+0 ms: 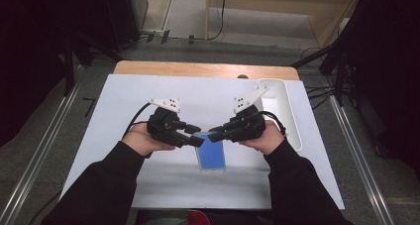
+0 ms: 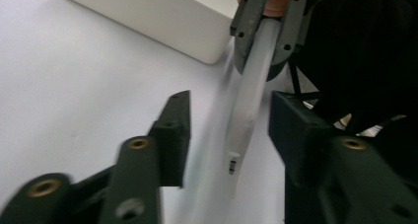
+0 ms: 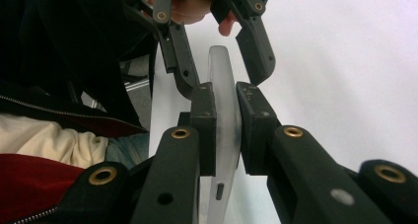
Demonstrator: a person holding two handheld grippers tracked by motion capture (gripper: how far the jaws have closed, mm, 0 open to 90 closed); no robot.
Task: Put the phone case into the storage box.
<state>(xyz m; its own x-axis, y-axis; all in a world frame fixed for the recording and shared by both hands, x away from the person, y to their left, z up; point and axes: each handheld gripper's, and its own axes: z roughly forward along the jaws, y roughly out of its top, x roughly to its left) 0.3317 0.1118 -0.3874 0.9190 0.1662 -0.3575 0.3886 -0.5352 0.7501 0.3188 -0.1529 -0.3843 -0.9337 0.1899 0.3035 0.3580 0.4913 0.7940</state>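
A phone with a blue screen (image 1: 210, 155) lies face up over the white mat, its far end between both grippers. My right gripper (image 1: 215, 133) comes in from the right, and in the right gripper view it (image 3: 226, 100) is shut on the phone's thin edge (image 3: 219, 61), a pad pressing each face. My left gripper (image 1: 195, 138) comes in from the left. In the left gripper view its jaws (image 2: 234, 115) straddle the phone (image 2: 246, 105) with gaps on both sides, so it stands open. I cannot tell whether the phone's near end rests on the mat.
A long white tray (image 1: 282, 111) stands at the mat's right side, behind the right hand, and its corner (image 2: 148, 17) appears in the left gripper view. The white mat (image 1: 124, 136) covers a wooden table (image 1: 198, 69). Dark stands flank the table.
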